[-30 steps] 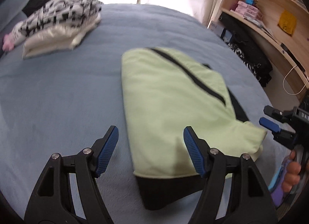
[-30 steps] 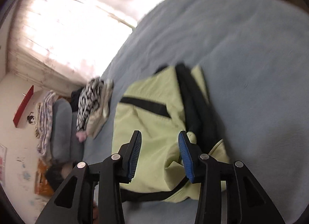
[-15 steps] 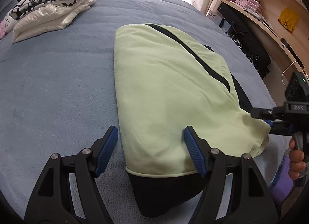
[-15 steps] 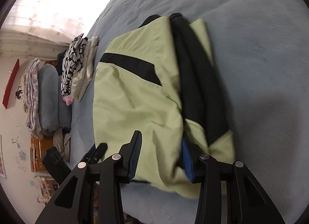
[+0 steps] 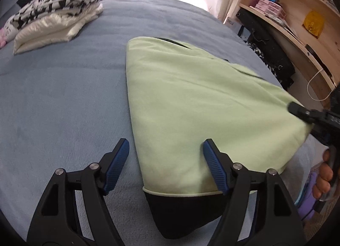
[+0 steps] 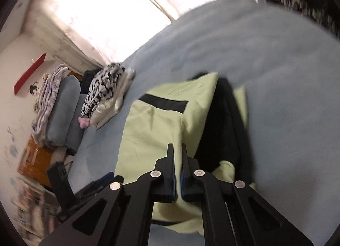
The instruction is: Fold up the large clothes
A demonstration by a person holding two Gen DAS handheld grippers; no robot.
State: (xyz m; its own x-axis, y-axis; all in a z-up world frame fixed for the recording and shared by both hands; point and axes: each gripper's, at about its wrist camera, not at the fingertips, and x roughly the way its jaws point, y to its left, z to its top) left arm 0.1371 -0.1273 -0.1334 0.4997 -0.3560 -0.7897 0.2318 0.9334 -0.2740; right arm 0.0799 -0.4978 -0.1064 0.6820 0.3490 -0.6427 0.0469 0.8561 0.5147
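Observation:
A light green garment (image 5: 201,97) with black trim lies folded on the blue bed (image 5: 63,97); the right wrist view shows its black stripe and black inner side (image 6: 153,123). My left gripper (image 5: 165,143) hovers over its near left edge. Its jaws stand wide and are closing slightly, with the edge between them untouched. My right gripper (image 6: 177,146) is shut, and in the left wrist view it (image 5: 297,108) pinches the garment's right corner, which is lifted off the bed. A hand (image 5: 325,178) holds its handle.
A stack of folded clothes (image 5: 53,16), black-and-white patterned on top, sits at the bed's far left (image 6: 104,93). Wooden shelves (image 5: 297,23) with boxes and dark clothes run along the right side. Grey cushions (image 6: 63,114) lie beyond the stack.
The right gripper's jaws have shut on the garment's right corner and raised it, and that gripper has rolled. The left gripper has stayed open over the near edge.

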